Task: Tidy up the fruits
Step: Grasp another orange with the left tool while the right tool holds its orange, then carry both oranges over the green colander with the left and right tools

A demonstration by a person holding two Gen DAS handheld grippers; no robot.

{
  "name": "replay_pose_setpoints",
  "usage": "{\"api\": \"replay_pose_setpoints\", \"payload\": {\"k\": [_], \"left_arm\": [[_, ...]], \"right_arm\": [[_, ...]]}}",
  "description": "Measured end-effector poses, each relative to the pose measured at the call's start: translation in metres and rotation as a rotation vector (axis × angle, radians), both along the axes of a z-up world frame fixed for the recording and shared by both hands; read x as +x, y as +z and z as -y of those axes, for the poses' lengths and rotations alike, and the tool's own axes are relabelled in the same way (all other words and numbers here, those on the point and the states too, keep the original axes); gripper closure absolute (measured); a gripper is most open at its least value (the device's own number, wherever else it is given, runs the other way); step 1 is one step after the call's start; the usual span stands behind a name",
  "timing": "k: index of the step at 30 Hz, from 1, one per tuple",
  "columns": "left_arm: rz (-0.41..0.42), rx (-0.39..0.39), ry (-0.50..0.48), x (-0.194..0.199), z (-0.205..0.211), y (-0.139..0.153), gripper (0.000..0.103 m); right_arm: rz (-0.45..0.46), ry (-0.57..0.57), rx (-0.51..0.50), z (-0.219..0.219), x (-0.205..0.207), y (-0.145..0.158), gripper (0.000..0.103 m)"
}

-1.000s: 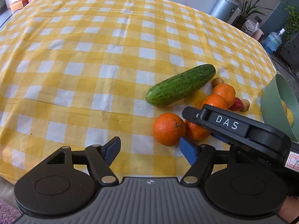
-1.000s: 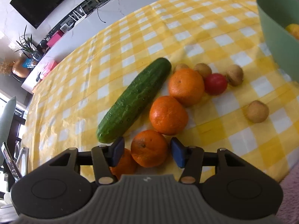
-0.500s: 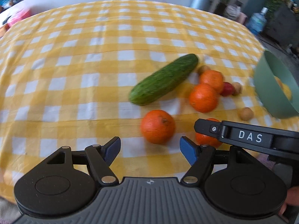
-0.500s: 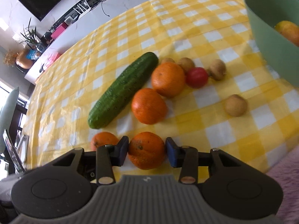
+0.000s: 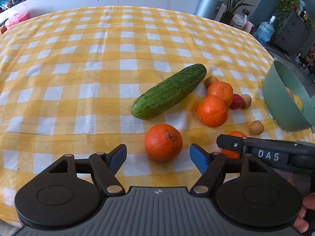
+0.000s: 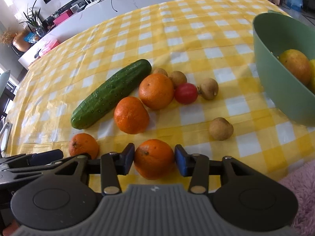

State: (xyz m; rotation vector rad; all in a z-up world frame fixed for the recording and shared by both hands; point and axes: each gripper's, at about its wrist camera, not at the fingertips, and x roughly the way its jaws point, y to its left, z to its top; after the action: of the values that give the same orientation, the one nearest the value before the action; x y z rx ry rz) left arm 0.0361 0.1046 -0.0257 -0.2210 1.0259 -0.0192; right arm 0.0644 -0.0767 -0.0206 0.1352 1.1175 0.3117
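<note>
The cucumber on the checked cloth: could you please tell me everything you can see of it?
The cucumber is whole, dark green and glossy, its skin dotted with small pale bumps. It lies flat on the yellow-and-white checked tablecloth, slanting from its blunt near-left end to its far-right end. That far end reaches the cluster of oranges and small brown fruits; whether it touches them is unclear. Neither gripper is on it.

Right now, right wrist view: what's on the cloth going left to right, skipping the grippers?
Cucumber → orange beside it → orange behind that → red tomato → small brown fruit → lone brown fruit → green bowl.
</note>
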Motion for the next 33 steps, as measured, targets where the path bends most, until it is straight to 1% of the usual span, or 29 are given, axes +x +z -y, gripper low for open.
{"api": "replay_pose_setpoints", "payload": {"k": [2, 5, 8, 11, 13, 14, 15, 16, 17, 20, 21, 24, 29, 31, 33], "left_arm": [[0.01, 0.006, 0.014, 0.001, 0.001, -0.002, 0.017], [0.001, 0.013, 0.035, 0.004, -0.001, -0.007, 0.019], [0.016, -0.035, 0.074, 0.006, -0.007, -0.009, 0.019], [0.036, -0.045, 0.086, 0.005, -0.009, -0.01, 0.019], [0.045, -0.048, 0.072, 0.005, -0.008, -0.011, 0.024], [0.05, -0.052, 0.064, 0.005, -0.008, -0.011, 0.029], [0.053, -0.064, 0.053, 0.005, -0.008, -0.01, 0.039], [0.053, -0.088, 0.041, 0.005, -0.008, -0.01, 0.045], [0.052, -0.117, 0.032, 0.005, -0.009, -0.011, 0.053], [0.053, -0.142, 0.035, 0.004, -0.011, -0.011, 0.053], [0.052, -0.145, 0.04, 0.004, -0.011, -0.011, 0.053], [0.052, -0.145, 0.049, 0.002, -0.012, -0.01, 0.053], [0.076, -0.163, 0.063, -0.003, -0.016, -0.006, 0.053], [0.09, -0.155, 0.066, -0.005, -0.015, -0.002, 0.053], [0.104, -0.129, 0.066, -0.008, -0.013, 0.002, 0.053]], "right_arm": [[0.026, 0.012, -0.036, -0.004, -0.003, 0.001, 0.055], [0.059, 0.047, -0.081, -0.013, -0.007, 0.001, 0.055], [0.059, 0.053, -0.083, -0.013, -0.006, 0.001, 0.055], [0.049, 0.048, -0.075, -0.011, -0.005, 0.0, 0.055], [0.051, 0.047, -0.077, -0.011, -0.005, 0.0, 0.055], [0.052, 0.049, -0.077, -0.012, -0.006, 0.0, 0.055], [0.053, 0.052, -0.08, -0.012, -0.006, 0.0, 0.055], [0.057, 0.056, -0.083, -0.013, -0.006, 0.0, 0.055], [0.06, 0.058, -0.085, -0.014, -0.007, 0.001, 0.055], [0.068, 0.057, -0.082, -0.014, -0.009, 0.002, 0.059], [0.068, 0.055, -0.075, -0.013, -0.009, 0.003, 0.062], [0.065, 0.05, -0.064, -0.011, -0.01, 0.003, 0.062], [0.112, 0.072, -0.075, -0.014, -0.015, 0.01, 0.062], [0.118, 0.078, -0.057, -0.013, -0.017, 0.012, 0.063], [0.117, 0.071, -0.035, -0.009, -0.018, 0.015, 0.063]]}}
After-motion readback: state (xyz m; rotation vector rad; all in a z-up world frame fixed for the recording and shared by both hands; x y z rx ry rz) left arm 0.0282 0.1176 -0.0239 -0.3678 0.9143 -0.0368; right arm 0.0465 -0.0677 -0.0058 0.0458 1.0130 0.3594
